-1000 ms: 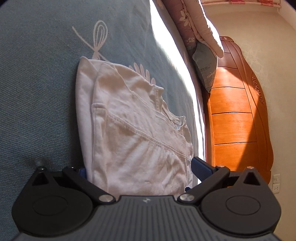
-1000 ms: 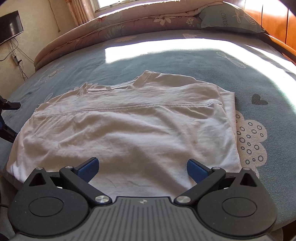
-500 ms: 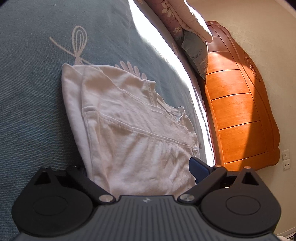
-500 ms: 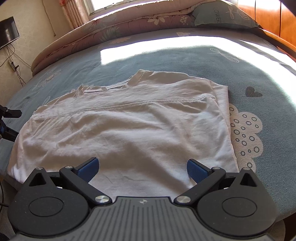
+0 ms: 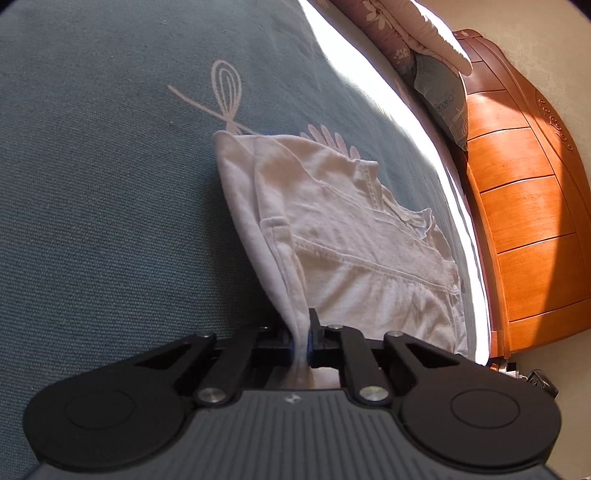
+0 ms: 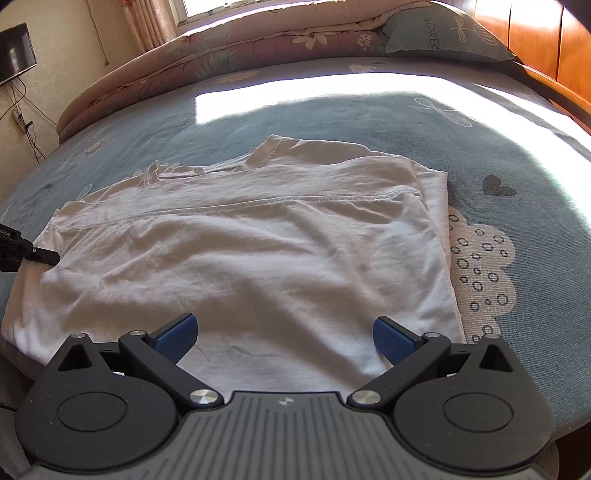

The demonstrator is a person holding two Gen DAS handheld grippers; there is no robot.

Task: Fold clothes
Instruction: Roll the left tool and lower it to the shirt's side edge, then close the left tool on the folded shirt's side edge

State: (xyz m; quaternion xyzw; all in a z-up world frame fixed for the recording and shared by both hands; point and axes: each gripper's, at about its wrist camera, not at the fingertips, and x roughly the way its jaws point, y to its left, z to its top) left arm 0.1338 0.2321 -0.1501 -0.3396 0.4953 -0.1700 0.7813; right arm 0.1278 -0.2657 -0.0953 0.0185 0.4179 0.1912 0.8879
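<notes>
We cannot see the blue pads of the left hand-held gripper point(image 5: 302, 341), pressed together with the white cotton T-shirt's point(image 5: 354, 236) edge hiding them. In the right wrist view, the shirt's near hem is hidden behind the right hand-held gripper point(image 6: 284, 334), and only a black tip of the left one shows at the frame's left edge. The lettering on the grey-blue pillow point(image 6: 439, 31) is cut short

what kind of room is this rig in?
Almost certainly a home bedroom. The white shirt lies on a bed with a blue-grey patterned bedspread, a rolled floral quilt and a pillow at the far side, and a wooden headboard beside it.
</notes>
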